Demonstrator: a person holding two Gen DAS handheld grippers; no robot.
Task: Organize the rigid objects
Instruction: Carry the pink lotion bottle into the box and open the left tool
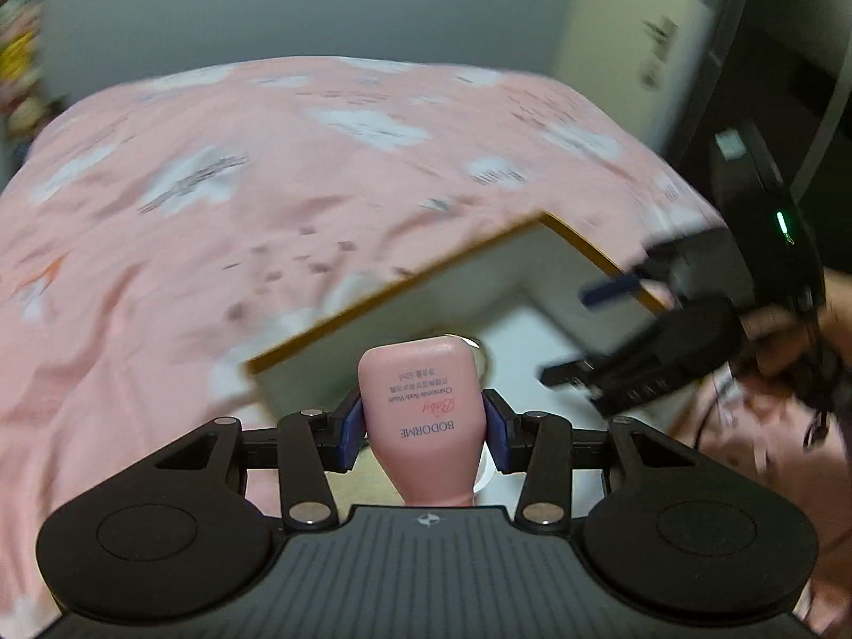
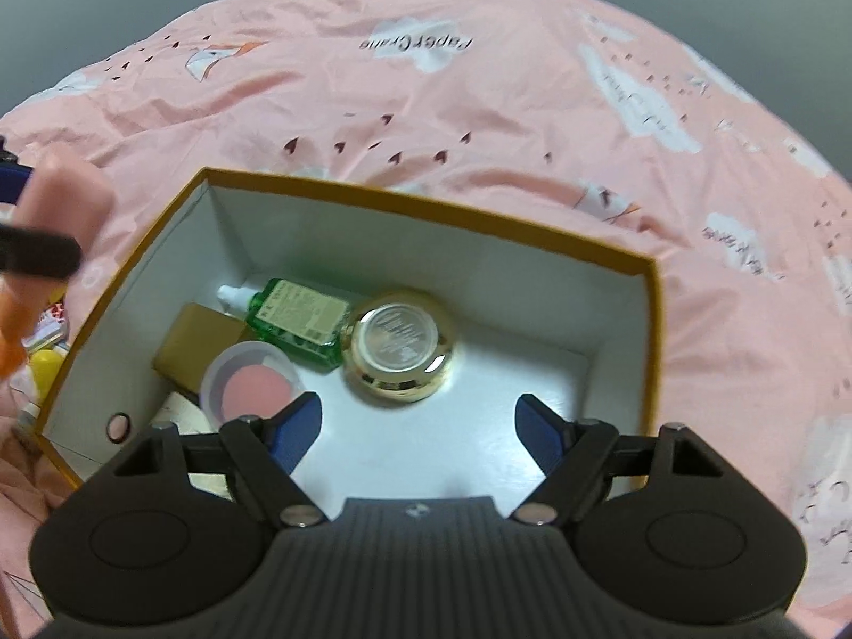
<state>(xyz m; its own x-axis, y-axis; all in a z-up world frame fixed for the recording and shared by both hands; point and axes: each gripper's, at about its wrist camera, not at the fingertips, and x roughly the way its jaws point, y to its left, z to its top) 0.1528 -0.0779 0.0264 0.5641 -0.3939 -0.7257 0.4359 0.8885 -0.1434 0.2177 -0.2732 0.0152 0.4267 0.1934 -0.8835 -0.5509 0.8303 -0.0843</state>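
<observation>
My left gripper (image 1: 424,426) is shut on a pink body-wash bottle (image 1: 420,394), its blue pads pressing both sides. Just beyond it sits an open cardboard box (image 1: 404,279) with an orange rim and white inside. My right gripper (image 2: 419,415) hangs open over the box (image 2: 426,207) with nothing between its fingers. Inside lie a green bottle (image 2: 298,319), a round gold jar (image 2: 402,346), a small brown carton (image 2: 197,335) and a clear cup (image 2: 250,383) with a pink inside. The pink bottle (image 2: 64,197) shows blurred at the left edge. The right gripper (image 1: 586,330) appears at the right.
The box rests on a pink bedsheet (image 2: 479,122) printed with white clouds. Small items, one of them yellow (image 2: 45,367), lie on the sheet left of the box. A hand (image 1: 799,341) holds the right gripper. A grey wall (image 1: 319,0) stands behind the bed.
</observation>
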